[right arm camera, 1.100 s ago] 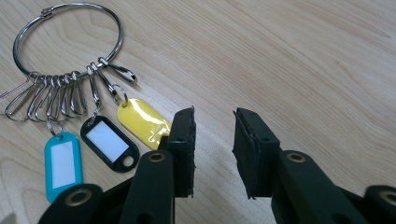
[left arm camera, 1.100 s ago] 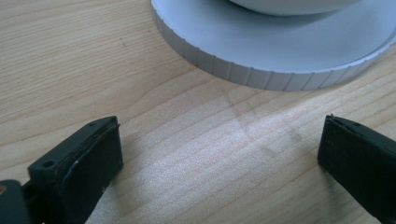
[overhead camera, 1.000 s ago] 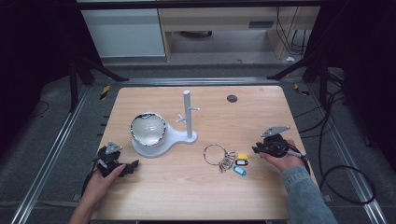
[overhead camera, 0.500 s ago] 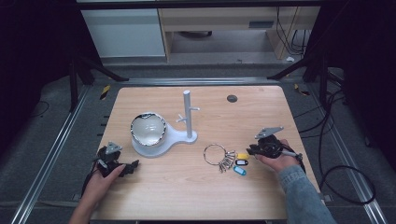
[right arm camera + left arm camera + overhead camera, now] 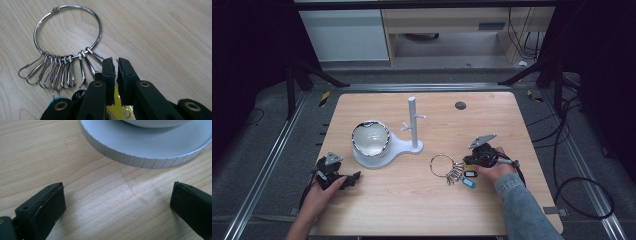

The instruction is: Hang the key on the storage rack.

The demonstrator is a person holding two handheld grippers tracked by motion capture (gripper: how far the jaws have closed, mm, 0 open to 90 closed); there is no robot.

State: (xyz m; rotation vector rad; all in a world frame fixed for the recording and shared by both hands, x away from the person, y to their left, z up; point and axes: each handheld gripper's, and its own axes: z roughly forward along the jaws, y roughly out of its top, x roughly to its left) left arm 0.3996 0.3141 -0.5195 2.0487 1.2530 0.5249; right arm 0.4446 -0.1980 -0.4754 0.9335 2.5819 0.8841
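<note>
While the left gripper sits wide apart just in front of the white stand — the right gripper is pinched nearly together at the key ring, right of that stand.

A light wooden table top with rounded corners stands on a dark grey carpeted floor; silver metal rails run along the floor on both sides; black tripod legs slant down at the far left and right; behind the table a white cabinet sits beside a pale wooden shelf unit; black cables loop over the floor at the right; the surroundings lie in deep shadow.
</note>
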